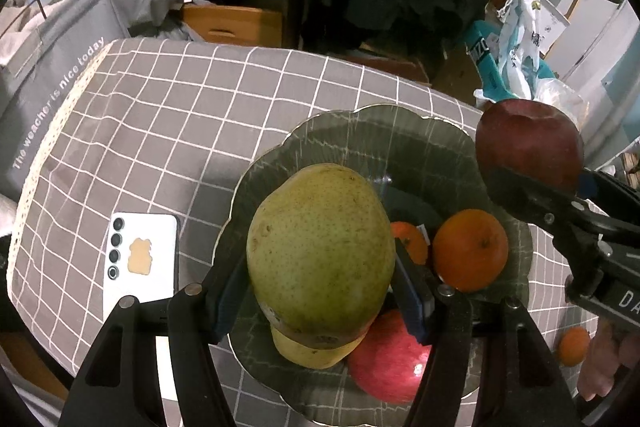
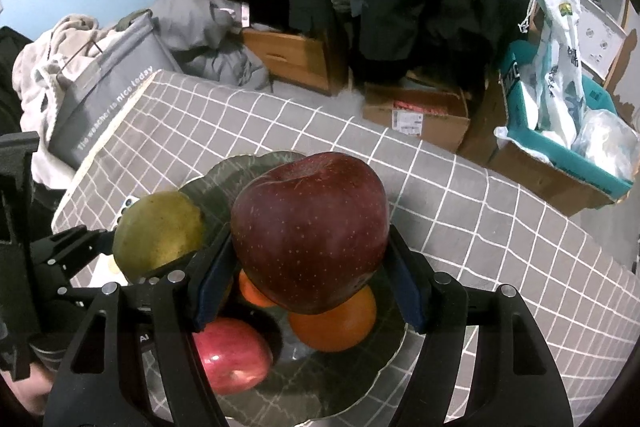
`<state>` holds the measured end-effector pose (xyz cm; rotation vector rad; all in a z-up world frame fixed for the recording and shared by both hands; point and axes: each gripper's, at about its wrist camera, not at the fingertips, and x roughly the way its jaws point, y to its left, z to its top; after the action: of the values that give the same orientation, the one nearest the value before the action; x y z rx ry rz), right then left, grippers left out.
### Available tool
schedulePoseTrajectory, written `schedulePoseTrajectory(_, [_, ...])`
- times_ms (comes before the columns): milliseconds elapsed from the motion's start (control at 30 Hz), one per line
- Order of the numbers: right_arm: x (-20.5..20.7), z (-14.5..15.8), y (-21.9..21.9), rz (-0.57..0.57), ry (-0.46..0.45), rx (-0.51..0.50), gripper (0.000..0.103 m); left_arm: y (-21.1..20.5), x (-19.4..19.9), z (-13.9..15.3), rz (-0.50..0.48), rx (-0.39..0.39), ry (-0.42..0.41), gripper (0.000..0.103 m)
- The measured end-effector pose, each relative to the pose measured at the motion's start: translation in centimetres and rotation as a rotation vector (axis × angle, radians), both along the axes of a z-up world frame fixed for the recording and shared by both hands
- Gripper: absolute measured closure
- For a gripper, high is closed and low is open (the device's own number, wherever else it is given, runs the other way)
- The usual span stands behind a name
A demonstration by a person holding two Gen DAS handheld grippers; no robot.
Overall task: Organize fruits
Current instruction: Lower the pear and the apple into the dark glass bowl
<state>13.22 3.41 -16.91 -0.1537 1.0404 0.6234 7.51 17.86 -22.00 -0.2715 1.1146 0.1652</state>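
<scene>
My left gripper is shut on a green pear and holds it above a dark glass plate. My right gripper is shut on a dark red apple, also above the plate; it shows at the right of the left wrist view. In the plate lie a bright red apple, two oranges and a yellow fruit under the pear. The pear also shows in the right wrist view.
A white phone lies on the grey checked tablecloth left of the plate. A small orange sits on the cloth at the right. Beyond the table edge are a grey laundry bag, cardboard boxes and hanging coats.
</scene>
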Motion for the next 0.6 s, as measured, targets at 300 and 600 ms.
schedulePoseTrajectory(300, [0.1,-0.4,0.1,0.004,0.01,0.001,0.032,-0.1,0.2,0.0,-0.009,0.006,0.001,0.031])
schedulePoseTrajectory(600, [0.8,-1.2,0.6,0.013,0.042,-0.001,0.032,-0.4,-0.5,0.8,-0.016,0.053,-0.011,0.018])
